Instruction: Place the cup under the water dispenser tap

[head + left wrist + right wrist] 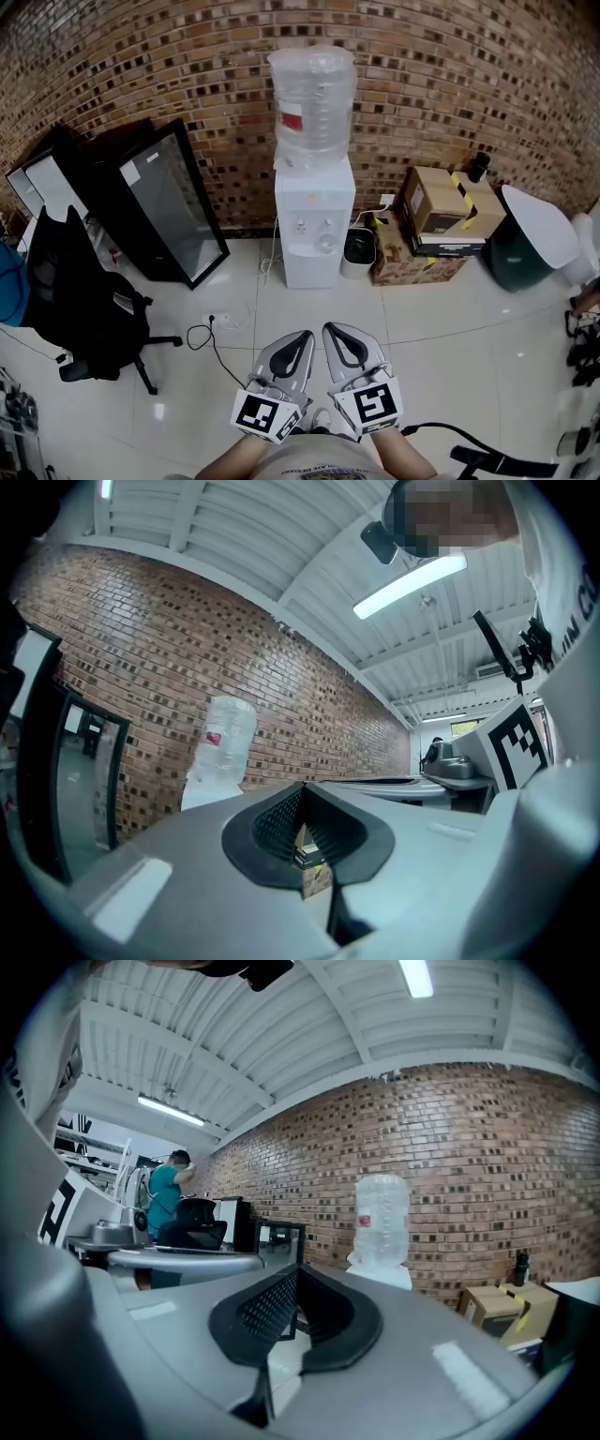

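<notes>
A white water dispenser (314, 225) with a clear bottle (312, 98) on top stands against the brick wall. A small pale round thing (326, 243), which looks like a cup, sits in its recess below the taps. My left gripper (305, 335) and right gripper (331, 328) are side by side low in the head view, over the floor well short of the dispenser. Both are shut with nothing between the jaws. The bottle (225, 742) shows left of my left gripper (302, 787) in the left gripper view. In the right gripper view the bottle (382, 1222) shows right of my right gripper (298, 1269).
A black office chair (80, 300) stands at left, with black framed panels (164, 202) leaning on the wall. Right of the dispenser are a small bin (358, 248), cardboard boxes (441, 211) and a dark green bin (525, 239). A cable (211, 342) lies on the floor. A person in teal (167, 1199) stands far off.
</notes>
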